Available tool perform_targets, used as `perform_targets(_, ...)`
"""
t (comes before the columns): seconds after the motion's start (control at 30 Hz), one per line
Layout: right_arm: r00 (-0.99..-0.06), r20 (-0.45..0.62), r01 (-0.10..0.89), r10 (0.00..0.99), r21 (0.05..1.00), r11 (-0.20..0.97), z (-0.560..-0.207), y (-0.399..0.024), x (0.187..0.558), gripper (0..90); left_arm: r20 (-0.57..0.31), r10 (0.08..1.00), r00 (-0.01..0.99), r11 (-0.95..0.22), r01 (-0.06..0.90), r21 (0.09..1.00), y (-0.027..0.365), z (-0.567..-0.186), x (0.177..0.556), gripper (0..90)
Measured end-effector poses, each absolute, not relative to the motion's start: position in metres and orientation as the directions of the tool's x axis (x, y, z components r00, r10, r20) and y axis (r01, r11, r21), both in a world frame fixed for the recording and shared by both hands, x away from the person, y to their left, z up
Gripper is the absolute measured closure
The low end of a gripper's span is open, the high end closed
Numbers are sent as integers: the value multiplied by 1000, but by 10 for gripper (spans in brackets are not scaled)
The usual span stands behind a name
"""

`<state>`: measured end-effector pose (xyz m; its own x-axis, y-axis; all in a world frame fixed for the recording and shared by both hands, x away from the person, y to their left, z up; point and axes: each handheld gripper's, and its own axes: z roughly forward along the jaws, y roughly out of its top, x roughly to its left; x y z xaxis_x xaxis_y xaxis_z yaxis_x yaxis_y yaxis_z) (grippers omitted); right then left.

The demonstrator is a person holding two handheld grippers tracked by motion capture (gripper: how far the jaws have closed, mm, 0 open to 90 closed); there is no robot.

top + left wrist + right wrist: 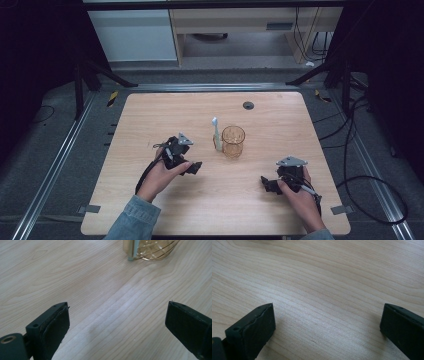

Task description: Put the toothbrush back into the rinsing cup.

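- The left gripper [192, 167] rests low over the wooden table [150, 115], held in the person's left hand [162, 175]. In the left gripper view its jaws stand wide apart with bare wood between them, grasping nothing.
- The right gripper [267, 184] sits near the table's front right, in the right hand [295, 192]. Its jaws are likewise spread, with nothing between them.
- The toothbrush [216, 134] stands upright, leaning against the left side of the amber glass cup [233, 141], touching it, bristle head up. Both stand near the table's middle, between the two grippers and farther from the person.
- By my judgement the work has not got beyond its start: neither thing is gripped. The left gripper is nearer and points toward them, so an approach to the toothbrush or cup seems to lie ahead.
- The high view gives the whole layout and the toothbrush's head. The left gripper view adds the cup's ribbed base [155, 251] and the handle's foot [132, 252] at its top edge. The right gripper view offers wood grain.
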<state>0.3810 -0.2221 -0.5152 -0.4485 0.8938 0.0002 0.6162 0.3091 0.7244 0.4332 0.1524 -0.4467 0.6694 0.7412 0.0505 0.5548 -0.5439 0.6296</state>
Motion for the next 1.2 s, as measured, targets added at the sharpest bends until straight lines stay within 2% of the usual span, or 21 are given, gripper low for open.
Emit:
perform_targets(0.53,-452,-9,611,892,726,317,-515,-222,381,3,49,812,582,-458,582,672,201,-431,444,49)
perform_targets(1.2,-464,-5,608,886,725,323,-515,-221,380,4,25,902,431,-343,681,647,270,-471,468,55)
